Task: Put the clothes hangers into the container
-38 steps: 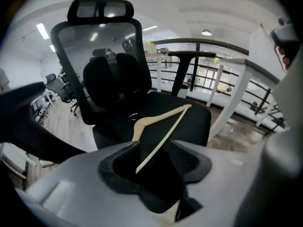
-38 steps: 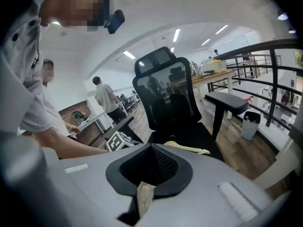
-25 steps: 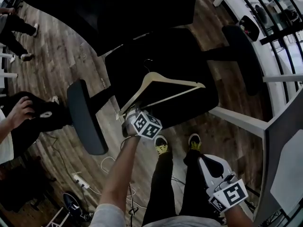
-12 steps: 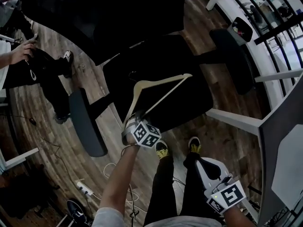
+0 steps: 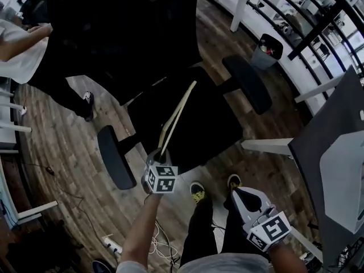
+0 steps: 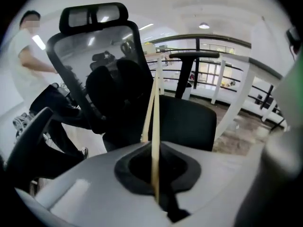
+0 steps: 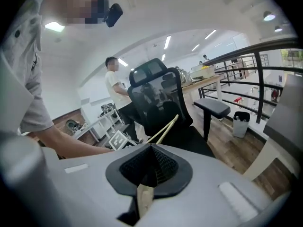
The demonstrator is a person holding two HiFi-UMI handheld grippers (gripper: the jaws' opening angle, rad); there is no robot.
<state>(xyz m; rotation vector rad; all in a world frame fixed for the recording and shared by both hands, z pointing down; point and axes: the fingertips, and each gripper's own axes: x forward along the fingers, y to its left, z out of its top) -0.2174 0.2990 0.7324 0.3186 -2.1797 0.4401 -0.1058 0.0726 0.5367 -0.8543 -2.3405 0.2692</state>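
Observation:
A pale wooden clothes hanger [image 5: 176, 115] stands up edge-on over the black office chair seat [image 5: 205, 127]. My left gripper [image 5: 161, 157] is shut on its lower end. In the left gripper view the hanger [image 6: 154, 122] rises straight out of the closed jaws of the left gripper [image 6: 156, 193]. My right gripper [image 5: 242, 197] hangs low beside the person's legs, shut, with nothing from the task in it. In the right gripper view the right gripper [image 7: 144, 193] points toward the chair, and the hanger [image 7: 165, 129] shows beyond it. No container is clearly in view.
The chair's armrests [image 5: 116, 158] [image 5: 247, 84] stick out on both sides, and its tall back [image 5: 125, 33] is beyond. A grey desk [image 5: 335, 169] with white legs [image 5: 267, 147] stands at the right. A bin [image 5: 270, 47] sits by the railing. A person [image 5: 23, 44] stands at left. Cables [image 5: 114, 244] lie on the floor.
The hanger has swung from lying flat over the seat to standing edge-on, with the left gripper holding its end. The right gripper has barely moved.

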